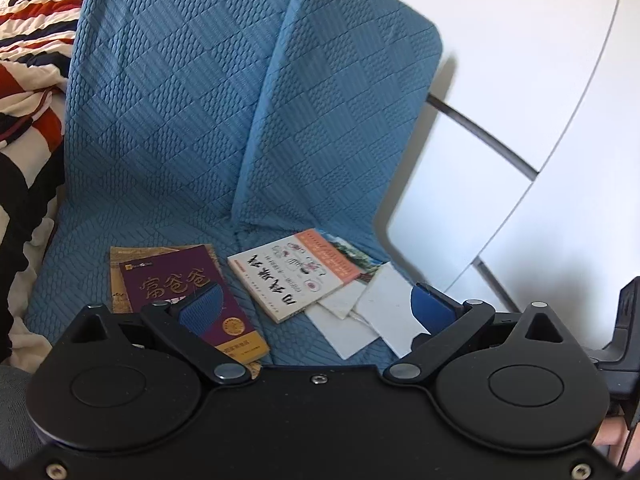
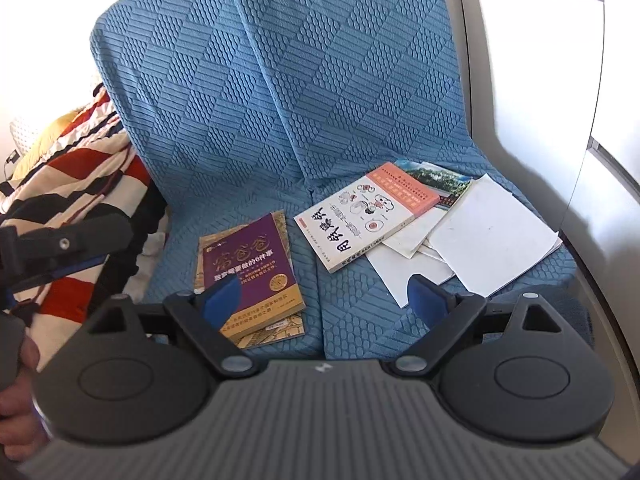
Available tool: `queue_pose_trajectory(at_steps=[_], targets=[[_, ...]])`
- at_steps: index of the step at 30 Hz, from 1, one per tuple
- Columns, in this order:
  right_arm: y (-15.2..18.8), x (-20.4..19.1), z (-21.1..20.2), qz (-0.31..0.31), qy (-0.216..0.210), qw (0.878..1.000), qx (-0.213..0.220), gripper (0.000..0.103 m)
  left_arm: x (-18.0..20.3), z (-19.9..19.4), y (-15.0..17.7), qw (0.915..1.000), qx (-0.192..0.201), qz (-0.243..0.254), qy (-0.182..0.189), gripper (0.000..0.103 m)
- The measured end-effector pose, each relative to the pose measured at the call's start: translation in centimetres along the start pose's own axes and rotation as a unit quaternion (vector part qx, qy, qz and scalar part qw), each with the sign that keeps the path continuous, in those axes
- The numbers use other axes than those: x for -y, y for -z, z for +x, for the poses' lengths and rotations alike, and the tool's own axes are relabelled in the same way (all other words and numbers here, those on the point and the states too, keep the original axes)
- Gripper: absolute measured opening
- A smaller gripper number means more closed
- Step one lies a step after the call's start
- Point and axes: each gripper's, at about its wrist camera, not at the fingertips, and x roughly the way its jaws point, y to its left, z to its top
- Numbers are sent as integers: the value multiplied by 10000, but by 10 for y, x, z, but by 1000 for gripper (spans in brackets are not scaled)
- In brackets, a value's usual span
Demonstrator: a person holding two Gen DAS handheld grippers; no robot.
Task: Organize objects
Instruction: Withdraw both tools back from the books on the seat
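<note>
A purple book (image 1: 176,284) (image 2: 248,264) lies on top of a yellowish book (image 2: 276,332) on the left half of the blue seat (image 1: 120,200) (image 2: 352,320). To its right a white book with an orange band (image 1: 296,276) (image 2: 368,216) rests on a landscape-cover booklet (image 2: 440,178) and loose white sheets (image 1: 384,312) (image 2: 492,236). My left gripper (image 1: 316,308) hangs open just above the seat's front, one blue pad over the purple book and the other over the sheets. My right gripper (image 2: 326,300) is also open with nothing between its fingers.
Two tall blue back cushions (image 1: 340,100) (image 2: 280,80) stand behind the books. A red, white and black striped blanket (image 1: 28,80) (image 2: 80,184) is heaped at the left. White cabinet panels (image 1: 520,120) close the right side. A hand (image 2: 16,392) shows at the lower left.
</note>
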Motion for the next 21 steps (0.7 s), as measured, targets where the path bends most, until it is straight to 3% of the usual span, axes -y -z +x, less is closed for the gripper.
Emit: queue_pose_trajectory(at_steps=[7, 16, 21], targets=[[8, 4, 30, 58, 54, 9999, -81, 91, -20, 32, 3, 9999, -34, -10, -96, 101], [13, 12, 76, 112, 187, 9996, -151, 91, -49, 93, 1, 9995, -257, -150, 93, 101], [12, 23, 105, 224, 319, 9992, -87, 91, -60, 133, 0, 9993, -356, 39, 56, 101]])
